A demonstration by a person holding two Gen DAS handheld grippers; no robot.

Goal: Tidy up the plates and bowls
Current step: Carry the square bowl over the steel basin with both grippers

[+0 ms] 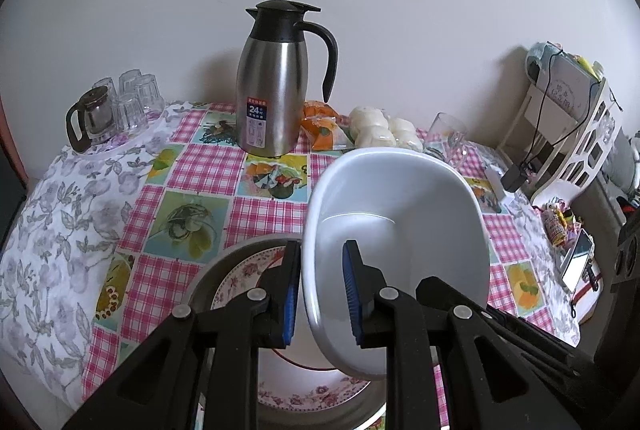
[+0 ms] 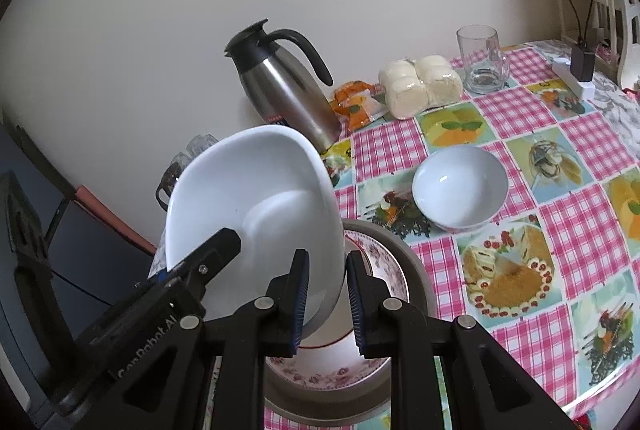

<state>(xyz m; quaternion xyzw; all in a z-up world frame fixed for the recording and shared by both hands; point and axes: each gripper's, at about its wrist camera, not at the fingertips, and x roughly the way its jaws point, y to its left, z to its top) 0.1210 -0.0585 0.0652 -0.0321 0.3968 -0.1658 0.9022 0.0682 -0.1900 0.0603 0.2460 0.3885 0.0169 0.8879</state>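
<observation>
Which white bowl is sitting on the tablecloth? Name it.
The small round white bowl stands alone on the tablecloth. The large squarish white bowl is tilted in the air above the floral plate, gripped at both rims.

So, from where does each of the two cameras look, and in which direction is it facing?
Left wrist: sits on the left tongs, looking forward and down over the checked table toward the wall; its own black fingers pinch the white dish.
Right wrist: sits on the right tongs, looking down the same way; its fingers pinch that dish's other edge, and the left tongs show at lower left.
Shared: white dish, floral plate, steel jug.
</observation>
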